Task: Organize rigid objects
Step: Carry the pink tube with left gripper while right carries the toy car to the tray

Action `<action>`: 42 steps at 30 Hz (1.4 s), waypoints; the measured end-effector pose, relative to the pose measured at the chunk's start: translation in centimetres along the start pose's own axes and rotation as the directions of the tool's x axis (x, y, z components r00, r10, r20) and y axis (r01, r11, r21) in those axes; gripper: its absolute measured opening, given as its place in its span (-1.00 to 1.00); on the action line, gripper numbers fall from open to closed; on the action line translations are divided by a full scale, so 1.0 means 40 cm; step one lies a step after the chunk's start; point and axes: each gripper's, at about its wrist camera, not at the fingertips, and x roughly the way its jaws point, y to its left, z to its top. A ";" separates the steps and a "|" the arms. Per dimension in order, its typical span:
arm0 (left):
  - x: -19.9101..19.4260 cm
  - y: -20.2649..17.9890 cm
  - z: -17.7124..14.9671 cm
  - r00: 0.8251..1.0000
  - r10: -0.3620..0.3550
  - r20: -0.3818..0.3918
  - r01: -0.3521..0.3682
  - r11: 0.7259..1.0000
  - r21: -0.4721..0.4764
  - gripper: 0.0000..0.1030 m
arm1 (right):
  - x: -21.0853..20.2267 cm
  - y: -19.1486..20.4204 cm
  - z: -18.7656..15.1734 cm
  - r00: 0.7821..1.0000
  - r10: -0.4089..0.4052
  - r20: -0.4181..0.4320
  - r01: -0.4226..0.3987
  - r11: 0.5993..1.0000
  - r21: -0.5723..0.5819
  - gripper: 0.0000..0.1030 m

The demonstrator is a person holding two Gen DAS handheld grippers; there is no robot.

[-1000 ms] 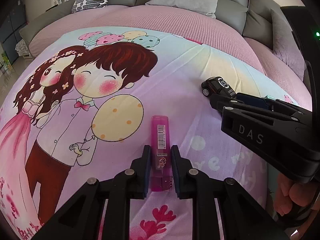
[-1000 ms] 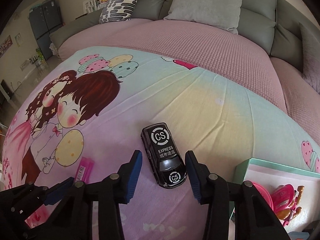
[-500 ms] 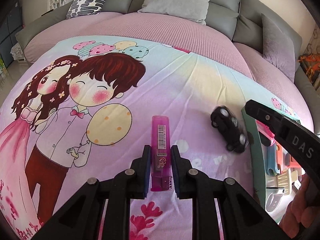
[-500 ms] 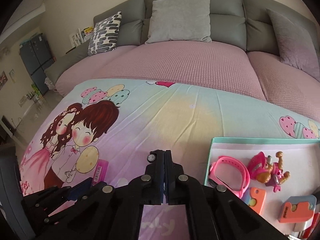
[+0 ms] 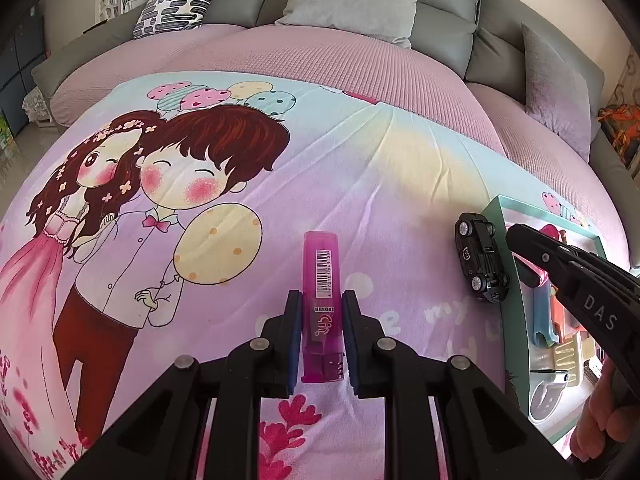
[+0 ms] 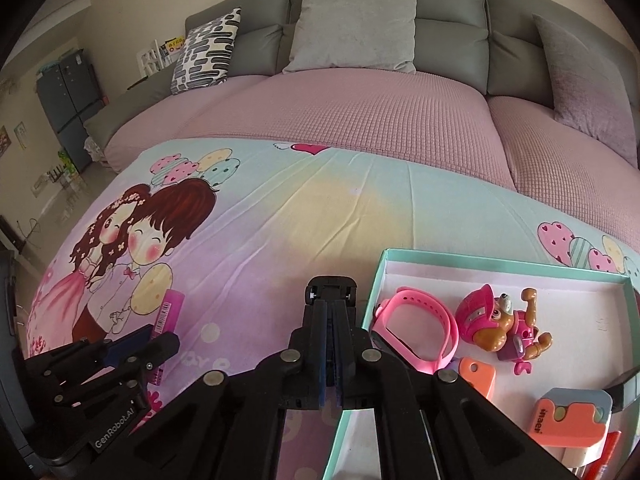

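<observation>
The right gripper (image 6: 330,312) has swung across since a second ago, away from the open sheet and over to the edge of the box, and the toy car (image 5: 482,258) has come with it, now off the sheet, tipped on its side, wheels facing the left camera.

Biggest thing in view: the grey sofa (image 6: 440,20), smooth cushions along the back, its seat under a pink waffle-weave cover (image 6: 360,112). Spread in front lies a thin, creased cartoon sheet (image 5: 380,184) printed with a kissing couple and balloons.

On the right sits a shallow rectangular box (image 6: 480,258), teal cardboard rim, white floor. Only the right view shows what is inside: a glossy pink watch strap (image 6: 420,320), a hard plastic puppy figure (image 6: 500,324) and an orange block (image 6: 568,420).

The car is small, black and shiny, clamped between the right fingers, which sit close together on it; from the right camera only its front end pokes past the tips, just beside the box's left wall.

Smallest, the lighter (image 5: 322,304): translucent magenta, slim and flat with a barcode label, lying on the sheet with the left gripper (image 5: 320,336) closed snugly on its lower half. The right view catches just its top.
</observation>
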 end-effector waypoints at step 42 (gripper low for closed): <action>-0.045 -0.053 -0.011 0.994 -0.106 0.012 0.105 0.994 0.043 -0.61 | -0.174 0.009 -0.112 0.993 -0.058 0.099 0.046 0.992 0.113 -0.38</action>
